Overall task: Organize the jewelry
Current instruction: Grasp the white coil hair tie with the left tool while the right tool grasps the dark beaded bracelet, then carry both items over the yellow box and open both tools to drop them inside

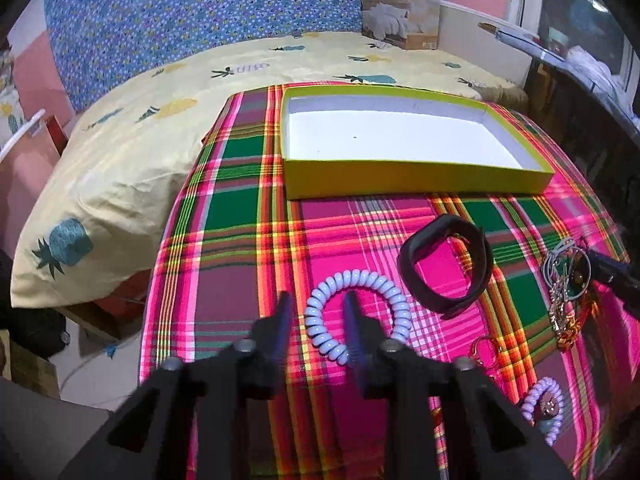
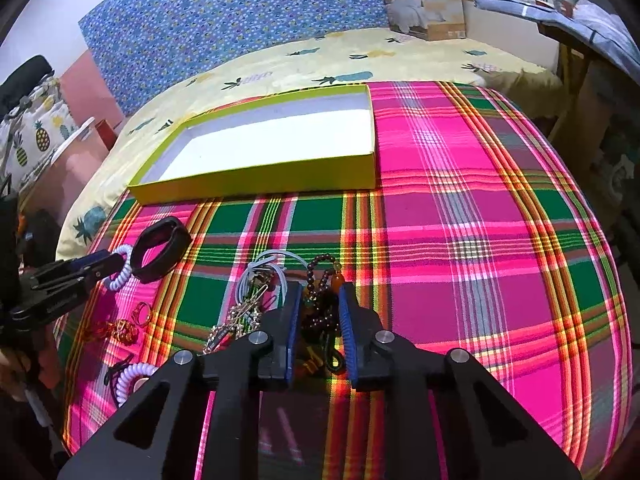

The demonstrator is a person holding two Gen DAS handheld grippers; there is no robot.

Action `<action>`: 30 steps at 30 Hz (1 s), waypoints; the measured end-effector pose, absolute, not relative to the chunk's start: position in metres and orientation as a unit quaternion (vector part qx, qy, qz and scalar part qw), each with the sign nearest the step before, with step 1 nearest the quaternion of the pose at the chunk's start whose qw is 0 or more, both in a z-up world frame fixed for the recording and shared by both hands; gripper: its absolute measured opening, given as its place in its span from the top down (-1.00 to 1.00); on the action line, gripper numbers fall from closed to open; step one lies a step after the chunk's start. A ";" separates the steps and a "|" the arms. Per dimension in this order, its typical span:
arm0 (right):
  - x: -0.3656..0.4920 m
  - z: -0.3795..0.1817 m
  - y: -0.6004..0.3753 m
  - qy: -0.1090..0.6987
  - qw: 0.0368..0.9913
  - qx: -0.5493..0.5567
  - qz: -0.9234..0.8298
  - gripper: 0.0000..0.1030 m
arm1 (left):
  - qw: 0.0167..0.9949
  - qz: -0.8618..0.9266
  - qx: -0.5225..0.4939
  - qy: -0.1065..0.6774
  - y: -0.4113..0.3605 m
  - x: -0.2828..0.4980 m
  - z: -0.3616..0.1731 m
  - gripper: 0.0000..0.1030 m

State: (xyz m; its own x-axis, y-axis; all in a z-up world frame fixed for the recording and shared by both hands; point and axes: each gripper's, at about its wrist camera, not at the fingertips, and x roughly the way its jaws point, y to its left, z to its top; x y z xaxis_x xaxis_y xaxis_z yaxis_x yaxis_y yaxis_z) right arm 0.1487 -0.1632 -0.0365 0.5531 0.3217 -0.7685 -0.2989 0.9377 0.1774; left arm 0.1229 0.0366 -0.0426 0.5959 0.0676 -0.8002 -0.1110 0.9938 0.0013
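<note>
Jewelry lying loose in front of the open yellow box

The box, white inside, sits flat with nothing in it. Just before it lies a black wristband on its edge; nearer, a pale blue spiral bracelet lies flat. Right of these sit tangled chains, a dark bead string and a small lilac coil.

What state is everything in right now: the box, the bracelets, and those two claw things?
Yellow box: open, nothing inside.
Pale blue coil bracelet: flat on the plaid cloth, one side between the left gripper's fingers.
Left gripper: open.
Black band: on the cloth, closed in a loop.
Dark bead string: heaped on the cloth, between the right gripper's fingers.
Right gripper: open.
</note>
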 end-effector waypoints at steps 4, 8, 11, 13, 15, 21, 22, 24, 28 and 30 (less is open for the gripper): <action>0.146 -0.033 -0.167 0.433 0.883 0.012 0.178 0.82 | 0.893 0.044 -0.029 0.446 0.038 0.122 -0.042 0.81; 0.144 -0.031 -0.172 0.427 0.886 0.012 0.180 0.82 | 0.895 0.031 -0.040 0.443 0.040 0.119 -0.039 0.81; 0.142 -0.028 -0.177 0.423 0.888 0.017 0.181 0.82 | 0.899 0.023 -0.042 0.436 0.041 0.116 -0.034 0.82; 0.140 -0.023 -0.180 0.417 0.891 0.019 0.181 0.82 | 0.902 0.018 -0.045 0.429 0.041 0.113 -0.029 0.82; 0.139 -0.019 -0.181 0.412 0.893 0.021 0.182 0.82 | 0.905 0.014 -0.047 0.423 0.041 0.111 -0.024 0.82; 0.142 0.001 -0.181 0.392 0.900 0.016 0.189 0.82 | 0.910 0.004 -0.053 0.411 0.043 0.115 -0.008 0.82; 0.144 0.005 -0.179 0.388 0.902 0.013 0.192 0.82 | 0.911 0.002 -0.053 0.408 0.044 0.117 -0.005 0.82; 0.148 0.012 -0.175 0.381 0.903 0.007 0.196 0.82 | 0.914 -0.001 -0.051 0.402 0.044 0.122 0.003 0.82; 0.162 0.025 -0.160 0.364 0.907 -0.009 0.212 0.82 | 0.920 -0.005 -0.044 0.388 0.045 0.138 0.016 0.82; 0.174 0.028 -0.152 0.360 0.907 -0.014 0.219 0.82 | 0.921 -0.008 -0.045 0.387 0.046 0.149 0.020 0.82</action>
